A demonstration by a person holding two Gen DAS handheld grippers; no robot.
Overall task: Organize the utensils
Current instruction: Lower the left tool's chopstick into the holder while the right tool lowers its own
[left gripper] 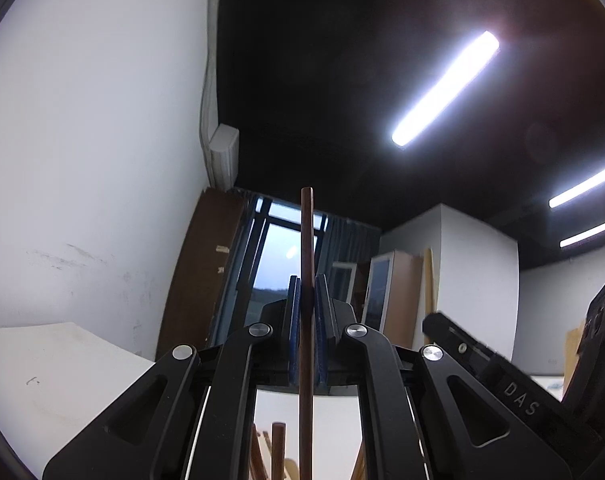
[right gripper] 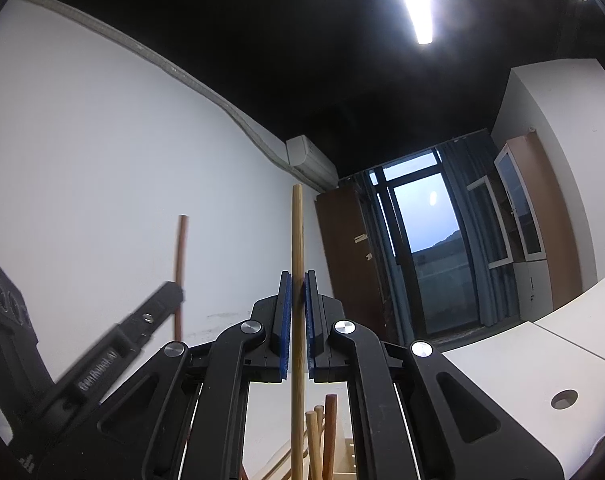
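Observation:
My left gripper (left gripper: 307,280) is shut on a dark brown chopstick (left gripper: 306,240) that stands upright between the blue pads and runs down out of view. My right gripper (right gripper: 298,276) is shut on a light bamboo chopstick (right gripper: 297,232), also upright. In the right wrist view the left gripper's body (right gripper: 114,344) shows at left with its dark chopstick (right gripper: 180,264) above it. In the left wrist view the right gripper's body (left gripper: 514,384) shows at right. Several more chopstick ends (right gripper: 322,436) stick up below the right gripper; some also show below the left gripper (left gripper: 277,448).
Both cameras point up at the white wall (right gripper: 102,160) and dark ceiling. A white table (right gripper: 522,364) with a cable hole lies at right, another white surface (left gripper: 54,380) at left. Pale wooden rack parts (right gripper: 342,460) show at the bottom edge.

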